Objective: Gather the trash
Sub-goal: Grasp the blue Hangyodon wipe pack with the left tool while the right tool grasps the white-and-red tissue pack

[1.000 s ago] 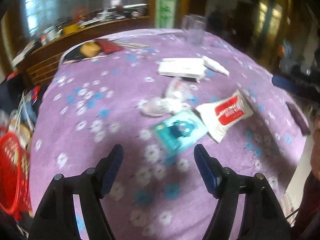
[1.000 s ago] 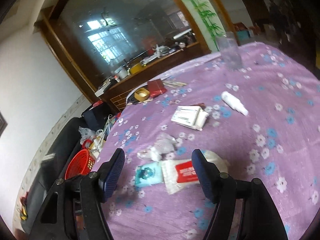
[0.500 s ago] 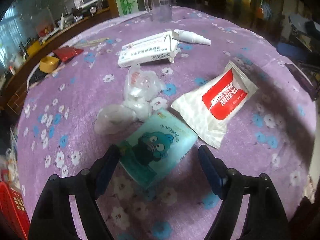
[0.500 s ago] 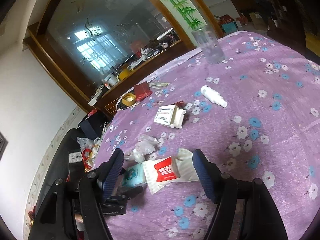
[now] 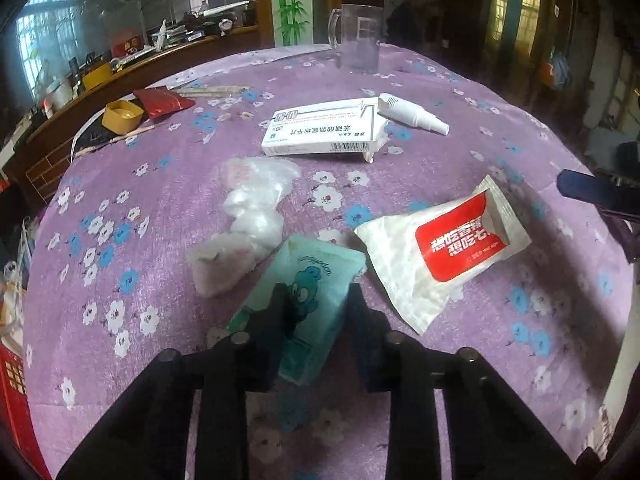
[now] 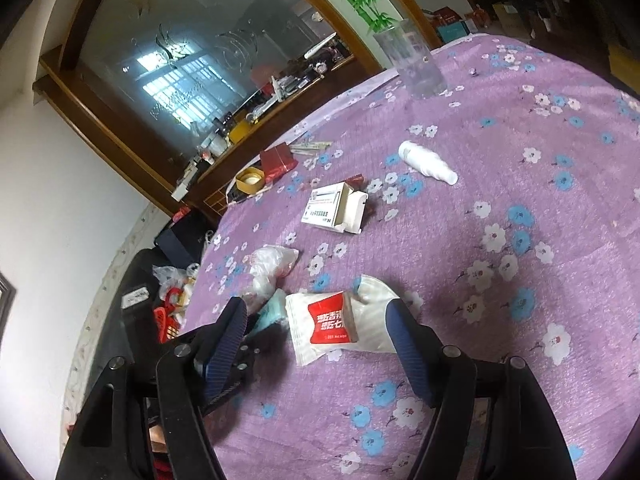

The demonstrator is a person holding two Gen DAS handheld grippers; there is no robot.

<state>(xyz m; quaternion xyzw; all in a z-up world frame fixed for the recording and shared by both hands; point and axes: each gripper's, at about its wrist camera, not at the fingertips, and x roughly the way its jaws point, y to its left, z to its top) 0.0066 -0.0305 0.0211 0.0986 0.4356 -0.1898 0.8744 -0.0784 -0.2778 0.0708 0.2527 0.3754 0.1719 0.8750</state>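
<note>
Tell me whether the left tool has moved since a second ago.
Yes. The left tool came forward toward the white box and shut on the teal packet.

Both wrist views look closely down across the purple tablecloth [image 5: 460,148], sharing, seemingly, its middle.

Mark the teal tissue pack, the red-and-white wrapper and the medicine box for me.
teal tissue pack [image 5: 316,276], left wrist view, on its printed top face.
red-and-white wrapper [image 5: 460,244], left wrist view, on the red label.
medicine box [image 5: 320,132], left wrist view, on its white top panel.
</note>
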